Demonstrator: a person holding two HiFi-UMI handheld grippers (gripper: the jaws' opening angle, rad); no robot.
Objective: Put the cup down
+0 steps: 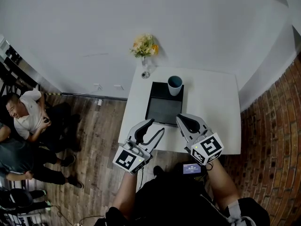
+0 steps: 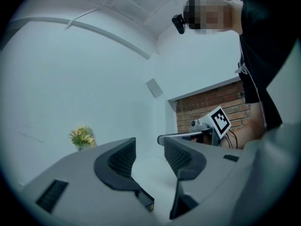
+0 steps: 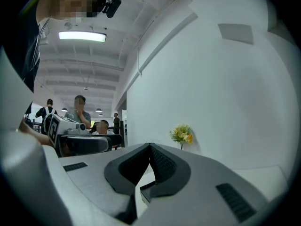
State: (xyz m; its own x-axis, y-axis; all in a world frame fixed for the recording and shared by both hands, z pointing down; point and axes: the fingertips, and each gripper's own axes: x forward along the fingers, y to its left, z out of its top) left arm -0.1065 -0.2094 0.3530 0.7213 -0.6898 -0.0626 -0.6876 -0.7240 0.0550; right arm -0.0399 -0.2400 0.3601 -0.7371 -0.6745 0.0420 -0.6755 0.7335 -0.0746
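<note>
A pale blue cup [image 1: 174, 85] stands upright on the far right corner of a black tray [image 1: 162, 110] on the white table [image 1: 214, 102]. Neither gripper touches it. My left gripper [image 1: 151, 127] hovers over the table's near edge, left of the tray's front, with its jaws apart and nothing between them [image 2: 149, 157]. My right gripper [image 1: 181, 119] sits by the tray's near right corner; its jaws meet at the tips [image 3: 150, 148] and hold nothing. Neither gripper view shows the cup.
A small vase of yellow flowers [image 1: 144, 47] stands at the table's far left corner by the white wall. Brick wall [image 1: 277, 126] runs along the right. Several people [image 1: 26, 114] are on the wooden floor at the left.
</note>
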